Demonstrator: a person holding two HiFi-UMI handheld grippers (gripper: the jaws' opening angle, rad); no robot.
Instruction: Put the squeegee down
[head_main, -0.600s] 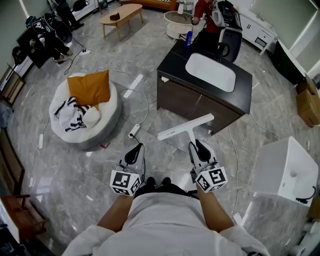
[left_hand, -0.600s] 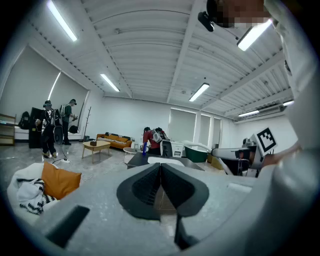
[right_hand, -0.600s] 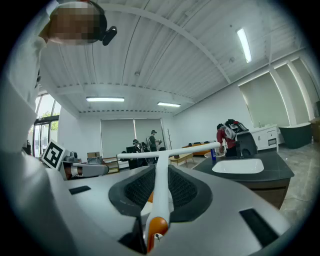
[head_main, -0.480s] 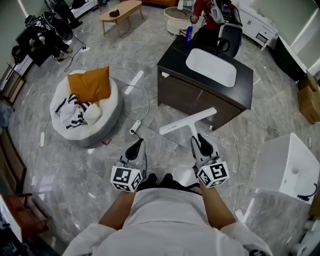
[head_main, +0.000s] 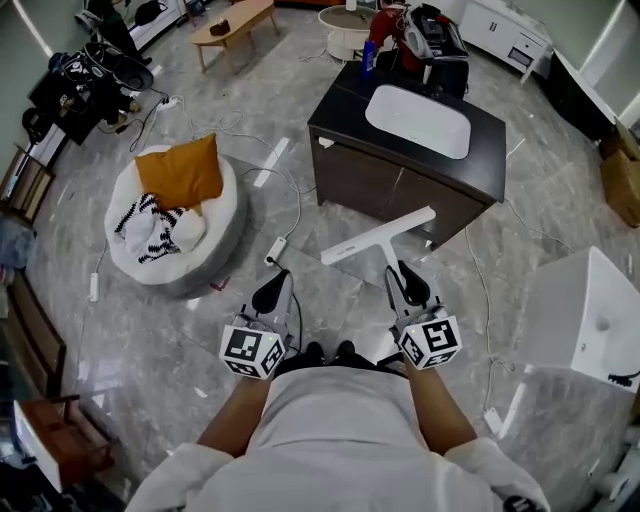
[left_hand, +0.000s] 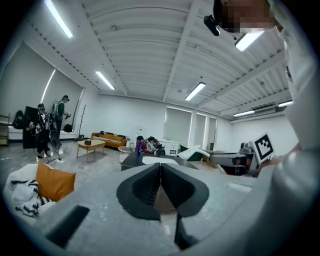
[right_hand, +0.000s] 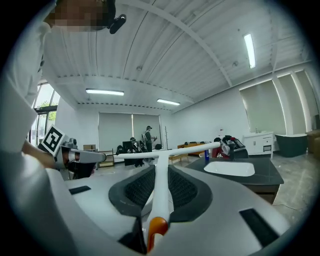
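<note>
A white squeegee (head_main: 378, 240) with a T-shaped blade is held out in front of me, its handle clamped in my right gripper (head_main: 403, 281). In the right gripper view the handle (right_hand: 161, 185) runs between the dark pads, an orange tip at its near end, and the blade spans across the top. My left gripper (head_main: 271, 292) hangs level with it on the left, shut with nothing between its jaws (left_hand: 160, 187). Ahead stands a dark vanity cabinet (head_main: 350, 170) with a white sink basin (head_main: 417, 119) in its black top.
A white round cushion seat (head_main: 210, 240) with an orange pillow (head_main: 178, 170) lies left on the grey marble floor. Cables and a power strip (head_main: 271, 251) trail between it and the cabinet. A white box (head_main: 580, 320) stands at right. People and furniture are farther back.
The view has shifted slightly toward the cabinet. Both grippers keep their pose, the right one still holding the squeegee.
</note>
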